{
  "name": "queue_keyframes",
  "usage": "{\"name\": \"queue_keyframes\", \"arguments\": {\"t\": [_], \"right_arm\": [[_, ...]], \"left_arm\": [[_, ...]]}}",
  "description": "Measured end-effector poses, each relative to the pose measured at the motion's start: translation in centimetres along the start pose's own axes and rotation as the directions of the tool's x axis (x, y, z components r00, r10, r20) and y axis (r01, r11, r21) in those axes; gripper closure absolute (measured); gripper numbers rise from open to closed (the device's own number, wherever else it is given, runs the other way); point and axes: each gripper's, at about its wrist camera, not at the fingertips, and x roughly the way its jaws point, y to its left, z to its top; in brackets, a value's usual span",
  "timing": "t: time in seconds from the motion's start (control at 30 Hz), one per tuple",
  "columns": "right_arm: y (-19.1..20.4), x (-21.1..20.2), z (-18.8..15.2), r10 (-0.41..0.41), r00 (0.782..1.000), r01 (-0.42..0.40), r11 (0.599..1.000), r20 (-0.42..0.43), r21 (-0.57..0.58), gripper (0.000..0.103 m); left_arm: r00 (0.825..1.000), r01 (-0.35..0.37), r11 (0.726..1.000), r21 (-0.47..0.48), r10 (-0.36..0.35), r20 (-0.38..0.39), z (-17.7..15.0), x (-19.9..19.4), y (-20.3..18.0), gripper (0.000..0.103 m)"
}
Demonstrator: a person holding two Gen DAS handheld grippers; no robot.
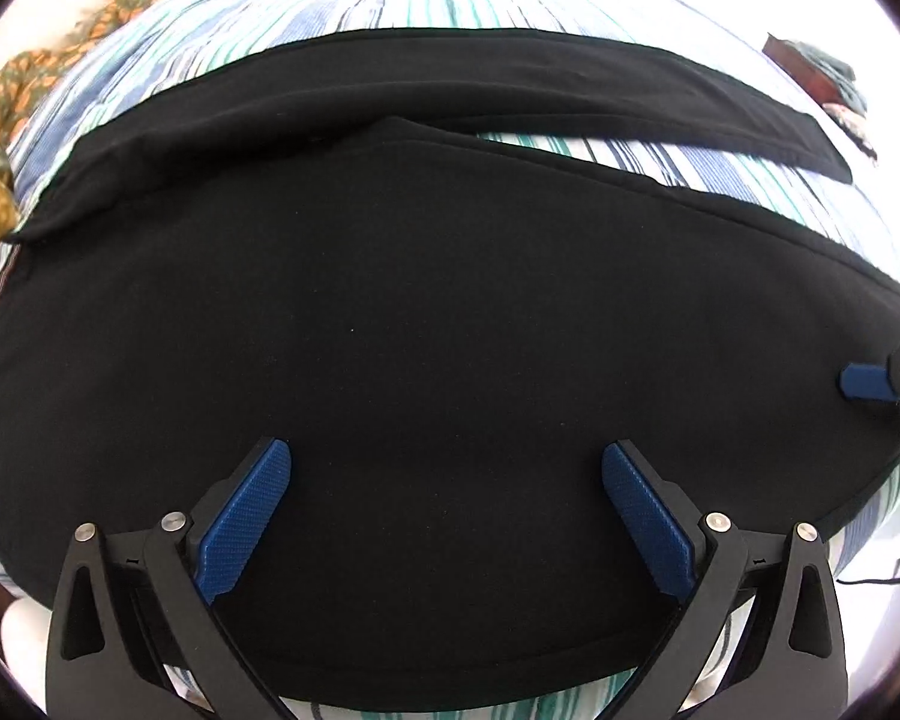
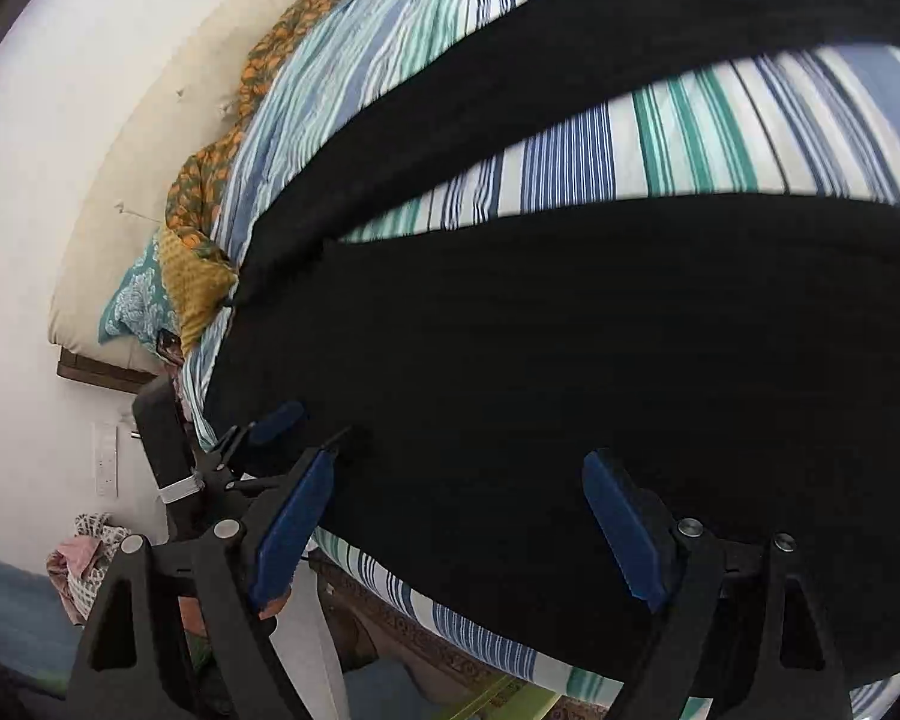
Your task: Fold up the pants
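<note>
Black pants [image 1: 420, 300] lie spread flat on a striped bedsheet [image 1: 660, 162], the two legs parting toward the right, with the far leg [image 1: 510, 78] running across the top. My left gripper [image 1: 447, 465] hovers open over the near leg, with only flat fabric under its blue pads [image 1: 252, 516]. One blue finger of the right gripper [image 1: 870, 384] pokes in at the right edge. In the right wrist view the pants [image 2: 570, 330] fill the frame and my right gripper [image 2: 456, 477] stands open above the near leg by the bed's edge. The left gripper [image 2: 270, 420] shows just to its left.
An orange patterned cloth [image 1: 30, 78] and a yellow pillow [image 2: 195, 282] lie at the bed's left end by the white wall. A pile of clothes [image 2: 84, 558] and a patterned rug [image 2: 426, 648] sit on the floor below the bed edge. A dark box [image 1: 792, 60] is at the far right.
</note>
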Motion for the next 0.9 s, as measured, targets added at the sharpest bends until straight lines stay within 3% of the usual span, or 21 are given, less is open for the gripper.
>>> {"name": "queue_keyframes", "arguments": {"t": [0.1, 0.17, 0.23, 0.33, 0.43, 0.5, 0.57, 0.63, 0.67, 0.8, 0.9], "right_arm": [[-1.0, -1.4, -0.7, -0.022, 1.000, 0.022, 0.999, 0.013, 0.023, 0.019], [-2.7, -4.0, -0.8, -0.102, 0.994, 0.101, 0.994, 0.039, 0.029, 0.019], [-5.4, -7.4, -1.2, -0.170, 0.983, 0.166, 0.984, 0.067, 0.061, 0.019], [-10.6, -12.6, -2.4, -0.222, 0.967, 0.197, 0.964, 0.129, 0.178, 0.019], [-15.4, -17.3, -4.1, -0.296, 0.934, 0.222, 0.920, 0.199, 0.323, 0.019], [-18.2, -19.8, -5.6, -0.374, 0.898, 0.245, 0.863, 0.232, 0.442, 0.019], [-20.2, -21.6, -7.1, -0.375, 0.880, 0.175, 0.827, 0.292, 0.534, 0.019], [-21.0, -22.3, -8.2, -0.351, 0.868, 0.097, 0.813, 0.350, 0.574, 0.019], [-21.0, -22.5, -8.3, -0.363, 0.860, 0.105, 0.813, 0.358, 0.573, 0.019], [-19.0, -21.9, -7.4, -0.474, 0.825, 0.274, 0.811, 0.307, 0.516, 0.018], [-17.4, -21.6, -7.4, -0.536, 0.787, 0.364, 0.803, 0.307, 0.472, 0.018]], "left_arm": [[1.000, 0.013, 1.000, -0.027, -0.014, -0.007, 0.2, -0.4, 0.1, 0.001], [1.000, 0.005, 1.000, -0.021, -0.005, -0.001, 0.0, -0.5, -0.2, 0.001], [1.000, -0.004, 1.000, -0.020, 0.004, 0.005, 0.0, -0.3, -0.1, 0.001], [1.000, -0.007, 1.000, -0.025, 0.008, 0.010, 0.0, -0.3, -0.2, 0.001], [1.000, -0.015, 1.000, -0.023, 0.015, 0.012, -0.2, -0.3, -0.2, 0.001], [1.000, -0.018, 1.000, -0.022, 0.019, 0.012, -0.3, -0.2, -0.2, 0.001], [1.000, -0.019, 1.000, -0.020, 0.019, 0.013, -0.2, 0.0, 0.1, 0.001], [1.000, -0.018, 1.000, -0.017, 0.019, 0.016, 0.1, 0.3, 0.0, 0.000], [1.000, -0.017, 1.000, -0.015, 0.018, 0.019, 0.1, 0.3, 0.0, 0.000], [0.999, -0.013, 1.000, -0.009, 0.013, 0.032, -0.2, 0.2, 0.2, 0.000], [0.999, -0.010, 1.000, -0.005, 0.010, 0.042, -0.4, 0.1, 0.2, 0.001]]}}
